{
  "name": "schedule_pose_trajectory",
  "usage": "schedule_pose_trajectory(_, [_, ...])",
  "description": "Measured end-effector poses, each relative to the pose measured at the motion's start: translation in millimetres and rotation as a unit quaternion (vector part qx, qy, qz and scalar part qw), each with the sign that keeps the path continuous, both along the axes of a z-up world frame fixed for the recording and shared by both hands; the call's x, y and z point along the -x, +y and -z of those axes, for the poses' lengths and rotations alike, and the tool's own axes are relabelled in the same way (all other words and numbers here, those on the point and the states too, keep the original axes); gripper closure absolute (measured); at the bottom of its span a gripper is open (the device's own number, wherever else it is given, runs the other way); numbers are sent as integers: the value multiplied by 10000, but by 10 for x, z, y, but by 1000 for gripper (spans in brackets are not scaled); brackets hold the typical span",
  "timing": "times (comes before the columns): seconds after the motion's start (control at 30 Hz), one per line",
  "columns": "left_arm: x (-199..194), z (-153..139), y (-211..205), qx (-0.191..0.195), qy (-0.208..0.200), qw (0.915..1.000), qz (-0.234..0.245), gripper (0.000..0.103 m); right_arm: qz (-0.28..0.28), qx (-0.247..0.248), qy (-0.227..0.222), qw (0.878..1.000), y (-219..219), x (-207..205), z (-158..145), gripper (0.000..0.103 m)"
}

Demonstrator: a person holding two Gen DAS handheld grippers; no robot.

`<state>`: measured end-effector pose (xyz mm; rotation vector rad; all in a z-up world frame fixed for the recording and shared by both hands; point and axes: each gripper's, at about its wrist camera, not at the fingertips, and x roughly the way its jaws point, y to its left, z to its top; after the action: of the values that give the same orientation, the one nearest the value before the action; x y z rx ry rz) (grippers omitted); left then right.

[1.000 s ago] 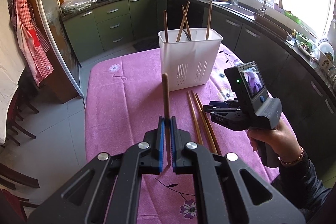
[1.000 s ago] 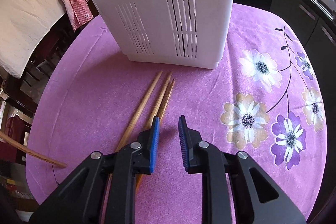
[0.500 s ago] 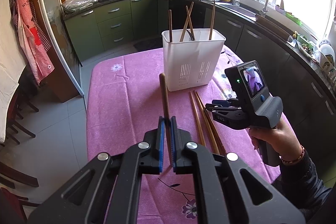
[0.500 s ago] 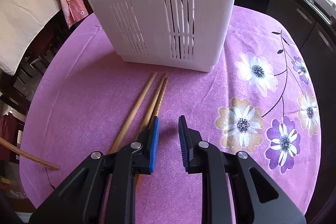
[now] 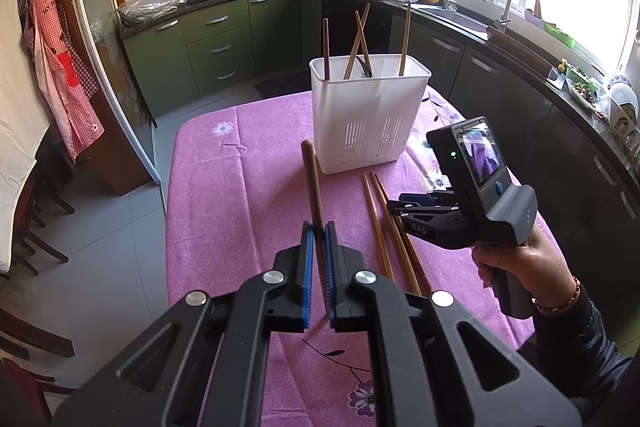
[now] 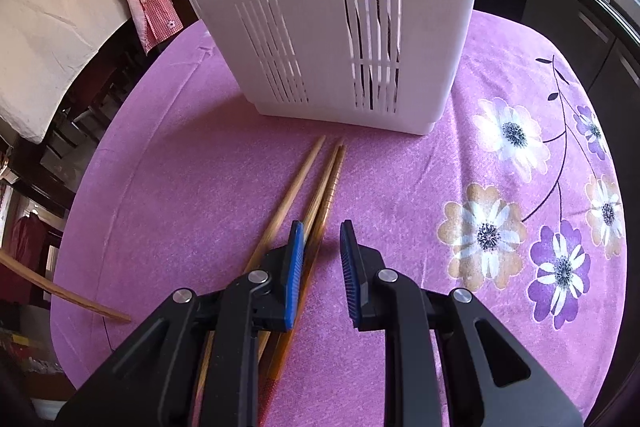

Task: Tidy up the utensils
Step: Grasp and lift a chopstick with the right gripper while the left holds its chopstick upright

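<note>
In the left wrist view, our left gripper (image 5: 318, 227) at lower centre is clamped on a dark chopstick (image 5: 312, 183) that sticks up towards the white holder (image 5: 368, 119) at frame centre. Four chopsticks (image 5: 405, 35) already stand in the holder. Our right gripper (image 6: 320, 227) hangs with jaws a little apart and empty, over three loose chopsticks (image 6: 296, 187) lying on the pink cloth (image 6: 400, 179) below the holder.

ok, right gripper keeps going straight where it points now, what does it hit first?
Likely the tablecloth, just right of the loose chopsticks. The right gripper is open and angled down; the white utensil holder stands farther on.
</note>
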<state>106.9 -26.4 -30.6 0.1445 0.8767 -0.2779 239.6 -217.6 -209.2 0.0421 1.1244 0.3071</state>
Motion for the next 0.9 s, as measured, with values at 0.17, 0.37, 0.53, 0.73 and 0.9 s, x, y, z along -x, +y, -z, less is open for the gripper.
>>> schedule_pose_trajectory(0.17, [-3, -3, 2, -3, 4, 10000, -11, 97, 15, 74, 48, 10000, -44, -5, -6, 84])
schedule_pose_trajectory(0.37, [-5, -6, 6, -30, 2, 10000, -8, 97, 63, 237, -24, 9997, -50, -13, -15, 83])
schedule_pose_trajectory(0.53, [-20, -2, 8, -28, 13, 10000, -21, 97, 17, 263, -2, 9997, 47, -42, 16, 85])
schedule_pose_trajectory(0.73, [-28, 0, 11, -51, 11, 10000, -19, 97, 121, 31, -62, 9999, -29, -61, 8, 97])
schedule_pose_trajectory(0.9, [-20, 4, -22, -88, 24, 10000, 7, 97, 200, -412, -528, 9976, -224, 149, -351, 96])
